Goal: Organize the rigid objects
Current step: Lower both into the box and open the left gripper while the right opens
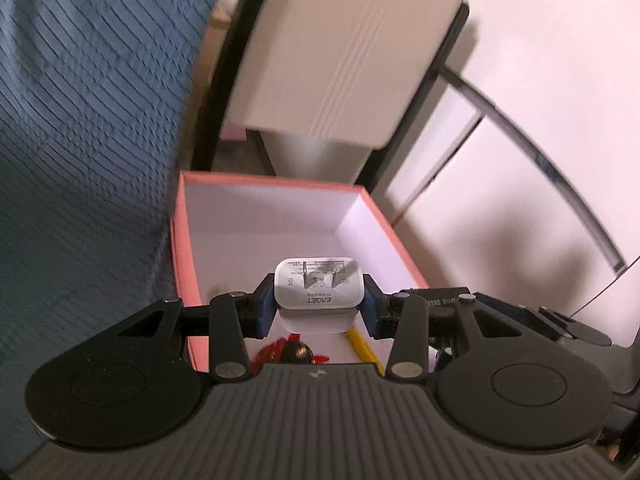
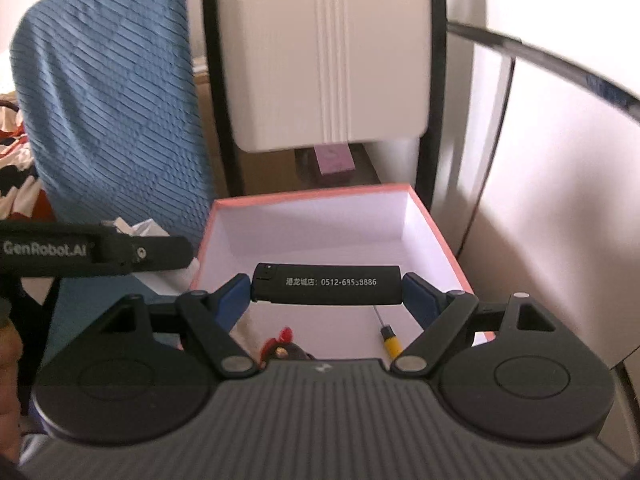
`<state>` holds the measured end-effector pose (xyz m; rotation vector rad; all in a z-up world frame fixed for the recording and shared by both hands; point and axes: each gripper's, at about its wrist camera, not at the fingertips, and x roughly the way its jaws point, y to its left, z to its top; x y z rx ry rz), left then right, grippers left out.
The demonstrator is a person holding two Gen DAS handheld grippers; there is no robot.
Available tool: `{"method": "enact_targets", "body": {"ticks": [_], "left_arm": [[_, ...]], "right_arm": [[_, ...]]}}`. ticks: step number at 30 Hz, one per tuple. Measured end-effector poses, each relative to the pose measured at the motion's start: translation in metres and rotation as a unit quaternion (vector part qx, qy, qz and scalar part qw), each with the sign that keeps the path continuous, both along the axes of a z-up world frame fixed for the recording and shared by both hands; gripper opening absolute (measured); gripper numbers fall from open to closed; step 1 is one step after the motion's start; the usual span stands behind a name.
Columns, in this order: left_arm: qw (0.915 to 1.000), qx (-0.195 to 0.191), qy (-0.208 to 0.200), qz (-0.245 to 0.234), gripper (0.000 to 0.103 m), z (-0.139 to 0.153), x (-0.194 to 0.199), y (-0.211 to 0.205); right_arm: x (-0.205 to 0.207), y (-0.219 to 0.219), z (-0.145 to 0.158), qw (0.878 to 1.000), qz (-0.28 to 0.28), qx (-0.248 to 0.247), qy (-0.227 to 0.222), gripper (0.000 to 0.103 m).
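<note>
My left gripper (image 1: 319, 300) is shut on a white plug charger (image 1: 319, 286), prongs facing the camera, held above the open pink box (image 1: 280, 184). My right gripper (image 2: 326, 286) is shut on a black lighter (image 2: 326, 283) with white print, gripped end to end, held above the same pink box (image 2: 312, 196). Inside the box lie a yellow-handled screwdriver (image 2: 390, 336), also in the left wrist view (image 1: 364, 346), and a dark ornament with red tassels (image 2: 282, 346). The right gripper's lighter shows at the right in the left wrist view (image 1: 436, 296). The left gripper's arm (image 2: 96, 250) shows left of the box.
A blue ribbed chair back (image 2: 112, 112) stands left of the box. A white chair back with a black frame (image 2: 328, 60) stands behind it. A white cabinet or wall (image 2: 560, 160) is on the right. A small purple block (image 2: 334, 160) lies beyond the box.
</note>
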<state>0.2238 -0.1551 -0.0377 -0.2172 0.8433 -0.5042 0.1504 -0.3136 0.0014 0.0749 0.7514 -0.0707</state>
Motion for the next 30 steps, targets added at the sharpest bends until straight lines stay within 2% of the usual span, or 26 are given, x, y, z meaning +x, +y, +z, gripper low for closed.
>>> {"method": "enact_targets", "body": {"ticks": [8,16,23,26,30], "left_arm": [[0.9984,0.02,0.051,-0.013,0.049,-0.053,0.021,-0.031],[0.9967,0.036,0.07,-0.02,0.048,-0.081,0.025,-0.043],[0.9969,0.039,0.067,-0.016,0.048,-0.08,0.024,-0.042],[0.9974,0.037,0.06,-0.014,0.048,-0.073,0.021,-0.04],[0.9982,0.039,0.041,-0.015,0.048,-0.055,0.01,-0.039]], "right_arm": [[0.013,-0.031,-0.046,0.998,-0.029,0.016,0.052,0.085],[0.019,-0.049,-0.096,0.992,-0.047,0.034,0.111,0.085],[0.018,-0.059,-0.112,0.988,-0.052,0.058,0.131,0.084],[0.017,-0.062,-0.107,0.988,-0.048,0.076,0.126,0.09],[0.013,-0.06,-0.091,0.99,-0.048,0.07,0.112,0.091]]}}
